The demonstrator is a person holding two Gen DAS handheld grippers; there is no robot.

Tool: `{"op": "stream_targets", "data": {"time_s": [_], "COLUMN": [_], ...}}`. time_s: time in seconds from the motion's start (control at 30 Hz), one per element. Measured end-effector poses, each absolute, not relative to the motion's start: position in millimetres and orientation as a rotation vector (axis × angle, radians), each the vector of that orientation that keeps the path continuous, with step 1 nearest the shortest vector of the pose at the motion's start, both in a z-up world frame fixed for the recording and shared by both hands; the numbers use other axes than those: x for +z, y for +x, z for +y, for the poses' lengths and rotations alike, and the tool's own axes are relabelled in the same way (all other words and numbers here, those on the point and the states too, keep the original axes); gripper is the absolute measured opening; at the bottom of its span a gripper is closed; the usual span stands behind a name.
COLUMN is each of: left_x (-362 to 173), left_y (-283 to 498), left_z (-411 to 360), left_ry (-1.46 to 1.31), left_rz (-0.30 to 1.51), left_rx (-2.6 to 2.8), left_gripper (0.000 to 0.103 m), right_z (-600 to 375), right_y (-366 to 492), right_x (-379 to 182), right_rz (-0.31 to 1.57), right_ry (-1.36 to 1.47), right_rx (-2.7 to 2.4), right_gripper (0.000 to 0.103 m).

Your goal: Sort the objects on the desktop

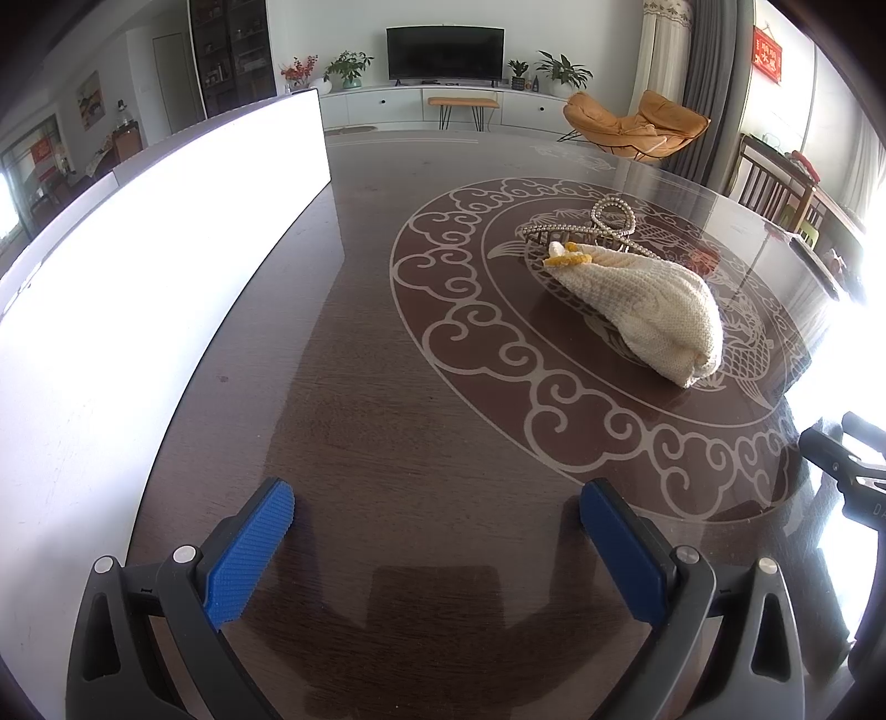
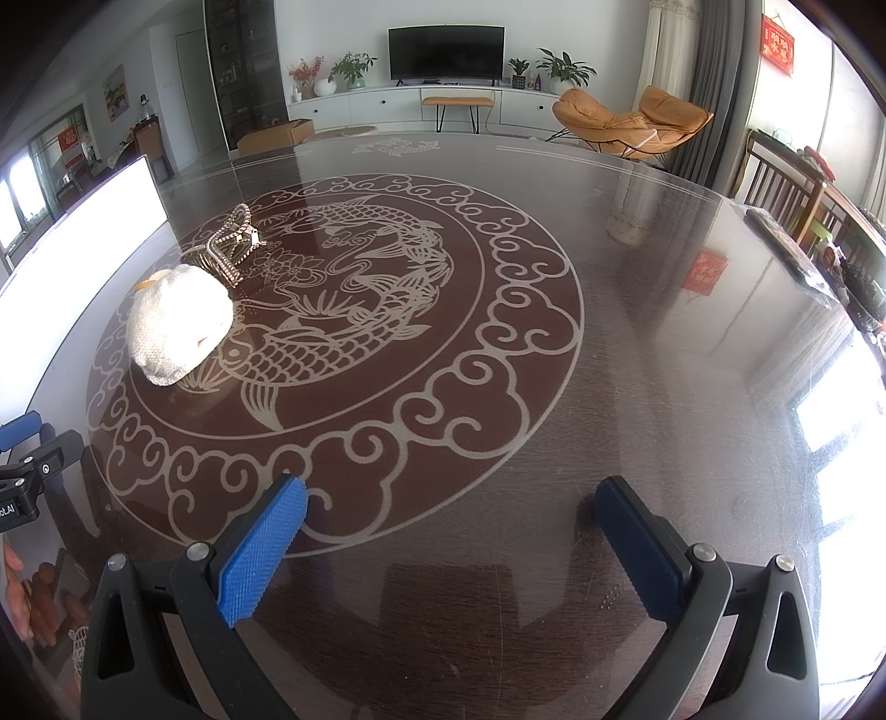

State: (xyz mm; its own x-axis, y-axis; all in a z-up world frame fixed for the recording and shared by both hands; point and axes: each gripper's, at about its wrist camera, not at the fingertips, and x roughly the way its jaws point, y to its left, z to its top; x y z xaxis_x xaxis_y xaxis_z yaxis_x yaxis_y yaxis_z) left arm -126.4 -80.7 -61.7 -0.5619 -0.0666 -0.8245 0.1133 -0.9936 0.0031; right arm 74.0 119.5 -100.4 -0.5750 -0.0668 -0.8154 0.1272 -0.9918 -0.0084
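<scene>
Both tongs point(image 1: 437, 512) point(image 2: 451, 512) gape empty over glossy fish-patterned table point(image 2: 637, 354), television point(image 2: 446, 52) beyond.

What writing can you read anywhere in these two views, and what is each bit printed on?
"oLAI", cut off at the frame edge: on the left gripper's black body.
"DA", cut off: on the right gripper's body.
Red wall hanging: characters too blurred to read.
Red paper on the door: unreadable.
</scene>
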Motion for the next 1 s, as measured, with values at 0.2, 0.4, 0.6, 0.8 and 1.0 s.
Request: {"op": "stream_targets", "data": {"time_s": [0.2, 0.4, 0.6, 0.8, 1.0], "left_x": [-62.1, -61.5, -61.6, -60.2, -60.4], "left_y": [-127.6, -137.2, -156.0, -167.2, -168.5], "left_z": [-80.4, -79.4, -84.8, -89.0, -88.8], "left_ry": [1.418, 1.424, 1.45, 1.442, 1.439], "left_rz": [0.078, 0.073, 0.035, 0.048, 0.052], "left_rx": [-2.687, -2.691, -2.74, -2.725, -2.727], "left_gripper": [0.103, 0.103, 0.103, 0.103, 0.103], "right_z": [119.4, 119.4, 119.5, 119.5, 119.5], "right_y": [73.9, 73.6, 73.6, 73.5, 73.7], "right_x": [-100.5, -100.8, -100.8, -101.1, -100.8], "right_rz": [0.1, 0.1, 0.1, 0.1, 0.1], "right_ry": [1.39, 1.39, 1.39, 1.39, 1.39], "right_rx": [-2.693, -2.693, -2.693, -2.693, -2.693], "right_gripper": [0.103, 0.103, 0.103, 0.103, 0.103]}}
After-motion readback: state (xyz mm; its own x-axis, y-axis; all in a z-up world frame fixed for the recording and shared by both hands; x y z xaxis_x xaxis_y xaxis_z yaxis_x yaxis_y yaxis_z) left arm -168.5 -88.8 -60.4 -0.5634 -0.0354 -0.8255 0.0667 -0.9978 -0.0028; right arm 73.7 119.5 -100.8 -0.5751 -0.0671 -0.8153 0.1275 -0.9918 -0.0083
